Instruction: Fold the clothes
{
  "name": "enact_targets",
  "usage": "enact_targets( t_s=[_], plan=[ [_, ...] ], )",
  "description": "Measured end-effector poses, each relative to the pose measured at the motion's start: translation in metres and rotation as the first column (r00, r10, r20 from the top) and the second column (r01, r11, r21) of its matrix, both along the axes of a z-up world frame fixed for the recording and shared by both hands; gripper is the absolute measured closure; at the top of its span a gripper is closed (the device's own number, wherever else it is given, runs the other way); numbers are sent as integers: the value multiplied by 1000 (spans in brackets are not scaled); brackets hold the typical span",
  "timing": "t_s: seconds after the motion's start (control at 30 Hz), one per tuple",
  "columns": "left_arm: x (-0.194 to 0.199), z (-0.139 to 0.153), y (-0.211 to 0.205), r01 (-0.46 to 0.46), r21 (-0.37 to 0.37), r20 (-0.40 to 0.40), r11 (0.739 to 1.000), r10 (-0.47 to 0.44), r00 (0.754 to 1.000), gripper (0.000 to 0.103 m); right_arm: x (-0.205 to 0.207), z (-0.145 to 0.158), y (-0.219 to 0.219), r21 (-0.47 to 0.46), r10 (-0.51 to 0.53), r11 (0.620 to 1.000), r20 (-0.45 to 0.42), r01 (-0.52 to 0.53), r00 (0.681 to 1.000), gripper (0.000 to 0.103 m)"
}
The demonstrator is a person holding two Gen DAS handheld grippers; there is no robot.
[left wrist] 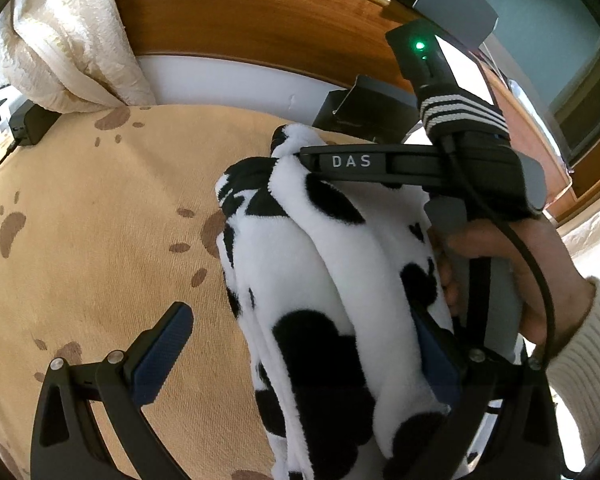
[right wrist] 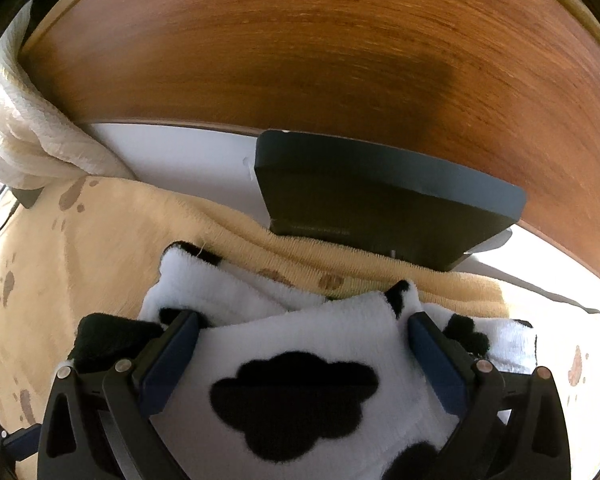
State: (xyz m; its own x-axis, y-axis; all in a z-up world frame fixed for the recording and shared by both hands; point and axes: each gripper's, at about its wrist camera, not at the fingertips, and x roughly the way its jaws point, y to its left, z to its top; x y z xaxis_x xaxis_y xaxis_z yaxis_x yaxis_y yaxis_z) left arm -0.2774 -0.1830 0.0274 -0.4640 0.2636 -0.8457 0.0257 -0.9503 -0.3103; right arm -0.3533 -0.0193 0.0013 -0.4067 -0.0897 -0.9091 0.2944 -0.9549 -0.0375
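Both jaws wide apart, cow-print fleece (right wrist: 300, 380) between them, dark box (right wrist: 380, 200) against headboard (right wrist: 300, 60).

Fluffy fleece garment (left wrist: 332, 280), soft matt blanket (left wrist: 92, 208), perhaps glossy wood headboard (right wrist: 300, 48).

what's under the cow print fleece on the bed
The cow print fleece lies bunched on a tan paw-print blanket, which shows all around it. Whatever lies directly beneath the bundle, and beneath the blanket, is covered and cannot be seen.
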Motion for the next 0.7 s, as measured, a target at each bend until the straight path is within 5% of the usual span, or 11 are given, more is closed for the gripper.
enact_targets(
  t_s=[0.5,0.6,0.7],
  plan=[
    [-4,-12,-6,23,48,39,999,-24,999,0,-5,7,34,-42,0,999,-2,0,1000,0],
    [-5,-17,-14,26,98,64,995,-32,997,0,1,31,52,-91,14,996,-12,-15,1000,0],
    [-7,-20,-20,22,135,92,991,-35,995,0,31,79,84,-130,25,990,-149,-45,988,0]
  ],
)
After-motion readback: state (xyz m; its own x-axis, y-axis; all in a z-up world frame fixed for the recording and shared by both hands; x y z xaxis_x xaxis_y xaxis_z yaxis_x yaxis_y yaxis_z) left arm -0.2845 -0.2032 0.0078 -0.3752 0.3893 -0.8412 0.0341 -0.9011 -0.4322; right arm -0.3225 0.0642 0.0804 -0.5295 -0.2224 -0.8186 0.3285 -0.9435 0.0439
